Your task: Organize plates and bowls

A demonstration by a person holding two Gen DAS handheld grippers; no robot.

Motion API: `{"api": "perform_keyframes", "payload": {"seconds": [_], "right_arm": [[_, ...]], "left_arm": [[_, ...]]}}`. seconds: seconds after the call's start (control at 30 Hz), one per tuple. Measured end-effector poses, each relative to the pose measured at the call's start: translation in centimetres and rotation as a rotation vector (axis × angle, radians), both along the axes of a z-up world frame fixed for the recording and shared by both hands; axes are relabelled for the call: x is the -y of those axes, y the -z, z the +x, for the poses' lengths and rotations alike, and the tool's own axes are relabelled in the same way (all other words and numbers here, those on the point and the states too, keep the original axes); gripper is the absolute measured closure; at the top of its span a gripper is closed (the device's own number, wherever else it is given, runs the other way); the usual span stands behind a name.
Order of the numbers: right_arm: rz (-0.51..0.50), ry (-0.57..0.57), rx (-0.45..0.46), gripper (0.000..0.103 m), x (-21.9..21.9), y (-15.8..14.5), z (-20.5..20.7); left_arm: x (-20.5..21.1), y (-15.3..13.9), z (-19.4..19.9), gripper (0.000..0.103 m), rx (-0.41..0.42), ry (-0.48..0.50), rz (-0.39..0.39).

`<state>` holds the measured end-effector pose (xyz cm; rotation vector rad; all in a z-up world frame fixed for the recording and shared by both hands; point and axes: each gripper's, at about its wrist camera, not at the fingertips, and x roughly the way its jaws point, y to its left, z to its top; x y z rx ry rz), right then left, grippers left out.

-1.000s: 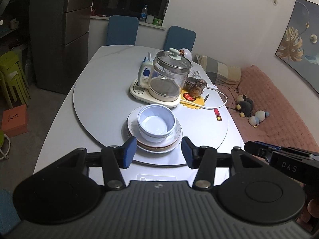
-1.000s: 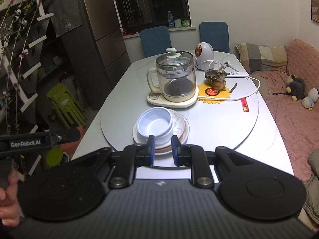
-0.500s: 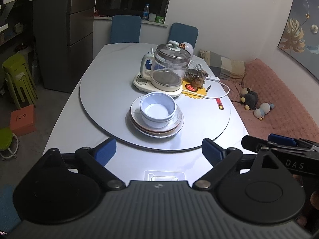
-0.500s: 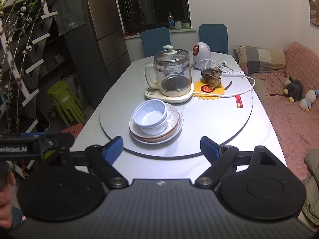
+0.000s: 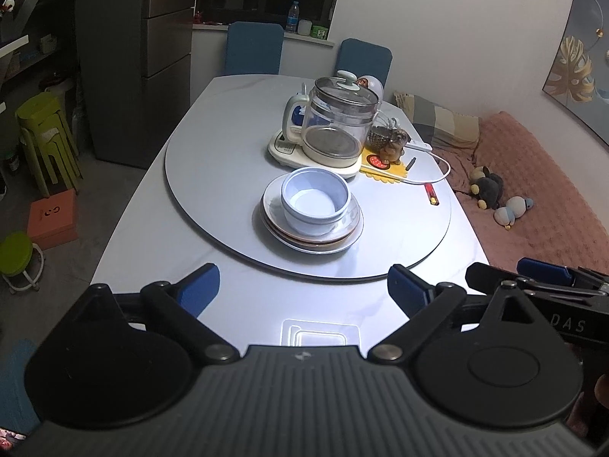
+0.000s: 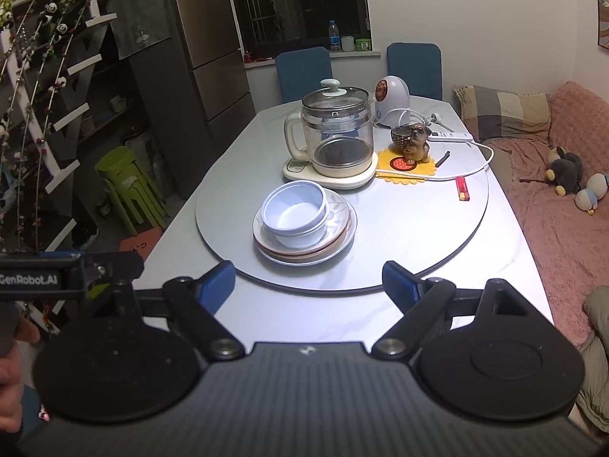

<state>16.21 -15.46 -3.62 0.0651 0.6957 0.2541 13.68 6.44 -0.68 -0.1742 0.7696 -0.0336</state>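
1. A pale oval table (image 5: pixel 160 236) carries a round turntable (image 5: pixel 213 175) on top.
2. On the near half of the turntable sits a stack of plates (image 5: pixel 311 230) (image 6: pixel 304 234). Two light blue bowls (image 5: pixel 315 202) (image 6: pixel 296 213), nested one inside the other, sit on the stack; seen from the right, the top bowl leans slightly toward the left.
3. Just behind the stack stands a glass kettle (image 5: pixel 338 122) (image 6: pixel 337 135) on a cream base.
4. Right of the kettle, a small dog figurine (image 6: pixel 415 143) stands on a yellow mat (image 6: pixel 403 169). A white cable (image 6: pixel 479 162) curves past the mat, and a red lighter (image 6: pixel 462 188) lies near the turntable's right edge.
5. The left gripper (image 5: pixel 303 289) hangs over the table's near edge, its blue-padded jaws spread wide with nothing between them. They have just been opening.
6. The right gripper (image 6: pixel 309 280) hangs beside it, also wide apart and empty, jaws just opened. Both are short of the plates and touch nothing.
7. Two blue chairs (image 6: pixel 304 72) stand at the far end, and a pink sofa (image 6: pixel 563 228) runs along the right.
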Motion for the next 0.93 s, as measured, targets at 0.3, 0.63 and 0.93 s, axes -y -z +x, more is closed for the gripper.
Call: {"api": "perform_keyframes", "payload": {"seconds": [0.3,0.63,0.93], "right_arm": [[0.001,0.005,-0.007,0.017,0.23,0.10,0.03],[0.004,0.004,-0.018,0.017,0.31,0.36,-0.07],[-0.003,-0.012,-0.021,0.017,0.13,0.29,0.06]], "left_arm": [[0.07,0.02,0.12,0.006,-0.014,-0.005,0.010],[-0.03,0.22,0.04,0.005,-0.029,-0.023,0.015],[-0.04,0.23,-0.11,0.005,-0.031,-0.035,0.014]]}}
